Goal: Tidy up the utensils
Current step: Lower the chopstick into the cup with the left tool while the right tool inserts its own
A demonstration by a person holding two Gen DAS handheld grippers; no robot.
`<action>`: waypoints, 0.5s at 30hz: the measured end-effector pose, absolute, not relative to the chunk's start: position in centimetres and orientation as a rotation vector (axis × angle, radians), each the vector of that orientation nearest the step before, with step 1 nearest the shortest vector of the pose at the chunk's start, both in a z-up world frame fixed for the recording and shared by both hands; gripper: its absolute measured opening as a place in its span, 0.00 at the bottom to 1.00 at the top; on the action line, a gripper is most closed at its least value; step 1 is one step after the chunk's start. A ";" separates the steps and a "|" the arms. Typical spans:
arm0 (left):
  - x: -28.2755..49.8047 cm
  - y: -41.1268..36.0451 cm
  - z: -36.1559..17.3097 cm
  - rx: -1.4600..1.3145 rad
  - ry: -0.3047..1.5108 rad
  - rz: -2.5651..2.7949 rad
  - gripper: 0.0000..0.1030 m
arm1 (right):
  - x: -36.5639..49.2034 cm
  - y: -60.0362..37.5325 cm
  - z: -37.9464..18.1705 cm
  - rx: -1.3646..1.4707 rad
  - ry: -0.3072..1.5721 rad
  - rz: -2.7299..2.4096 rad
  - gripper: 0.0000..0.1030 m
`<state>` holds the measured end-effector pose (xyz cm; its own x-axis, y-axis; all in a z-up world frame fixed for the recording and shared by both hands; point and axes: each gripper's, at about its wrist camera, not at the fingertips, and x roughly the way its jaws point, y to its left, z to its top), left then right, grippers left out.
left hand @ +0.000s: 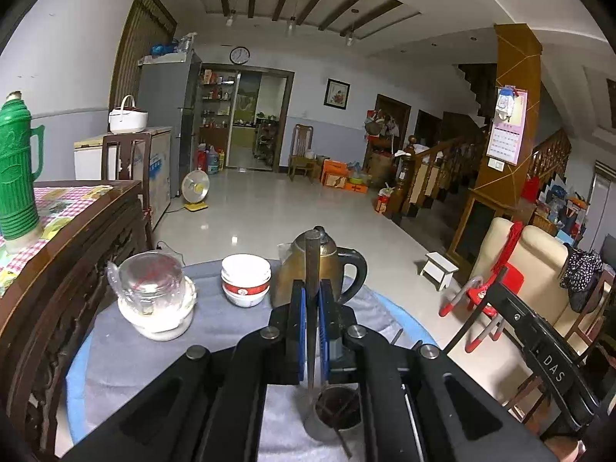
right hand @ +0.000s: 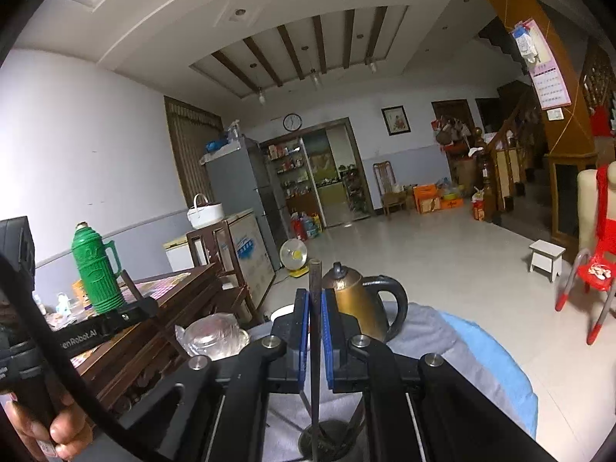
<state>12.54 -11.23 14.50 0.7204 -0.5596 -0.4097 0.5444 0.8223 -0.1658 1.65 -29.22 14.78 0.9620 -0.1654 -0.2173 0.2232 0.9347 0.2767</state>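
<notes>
Two claws: each is clenched on one upright dark stick, likely a chopstick, over a metal cup.
Left claw [left hand: 312,300]: its blue pads [left hand: 298,327] press the chopstick [left hand: 312,269] from both sides; the stick stands upright, its top at 12 o'clock in front of the kettle and its lower end dipping at 6 o'clock into the cup.
Right claw [right hand: 315,308]: blue pads [right hand: 304,323] grasp a second chopstick [right hand: 315,288], also upright, its lower end reaching the cup mouth.
Cup [left hand: 337,412]: round metal holder on the counter right under the left claw, with thin dark sticks leaning inside; in the right wrist view it shows at 6 o'clock [right hand: 331,439].
Counter [left hand: 215,331]: round, covered by a grey cloth over blue.
Kettle [left hand: 323,269]: brass-coloured with a black handle, at 12 o'clock behind the left claw.
Bowls [left hand: 245,279]: white with a red band, stacked, at 11 o'clock just left of the kettle.
Glass jar [left hand: 154,281]: at 10 o'clock, sitting on a white dish.
Green flask [left hand: 17,169]: at 9 o'clock on a wooden side table with a checked cloth.
Hand [right hand: 46,423]: at 8 o'clock in the right wrist view, gripping the left tool's handle.
</notes>
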 end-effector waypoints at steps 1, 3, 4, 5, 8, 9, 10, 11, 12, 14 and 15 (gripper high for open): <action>12.6 -11.6 14.4 -0.034 0.463 -0.612 0.06 | 1.9 -29.3 14.8 0.301 0.188 -0.206 0.07; 12.8 -12.1 14.0 -0.033 0.460 -0.618 0.06 | 2.2 -29.5 14.6 0.293 0.184 -0.215 0.07; 12.9 -12.4 13.8 -0.031 0.461 -0.621 0.06 | 2.4 -29.6 14.4 0.294 0.185 -0.215 0.07; 13.1 -12.6 13.6 -0.031 0.466 -0.622 0.06 | 2.6 -29.8 14.3 0.296 0.187 -0.216 0.07; 13.5 -13.3 12.9 -0.031 0.476 -0.626 0.06 | 3.2 -30.2 13.5 0.303 0.199 -0.224 0.07; 13.5 -13.5 12.6 -0.032 0.480 -0.628 0.06 | 3.4 -30.4 13.1 0.311 0.203 -0.225 0.07; 13.7 -13.6 12.5 -0.034 0.486 -0.630 0.06 | 3.5 -30.5 12.8 0.316 0.207 -0.225 0.07; 13.8 -13.7 12.3 -0.034 0.491 -0.632 0.06 | 3.7 -30.7 12.5 0.323 0.214 -0.225 0.07; 13.8 -13.8 12.1 -0.033 0.492 -0.632 0.06 | 3.6 -30.8 12.2 0.326 0.217 -0.226 0.07; 13.9 -14.0 11.7 -0.031 0.498 -0.629 0.06 | 3.7 -30.9 11.8 0.332 0.226 -0.226 0.07; 14.0 -14.0 11.5 -0.033 0.501 -0.631 0.06 | 3.7 -30.9 11.5 0.333 0.229 -0.226 0.07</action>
<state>13.98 -14.03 11.48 0.6922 -0.5728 -0.4390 0.5573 0.8107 -0.1791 3.71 -30.90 11.54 0.9493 -0.1802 -0.2577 0.2551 0.9204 0.2962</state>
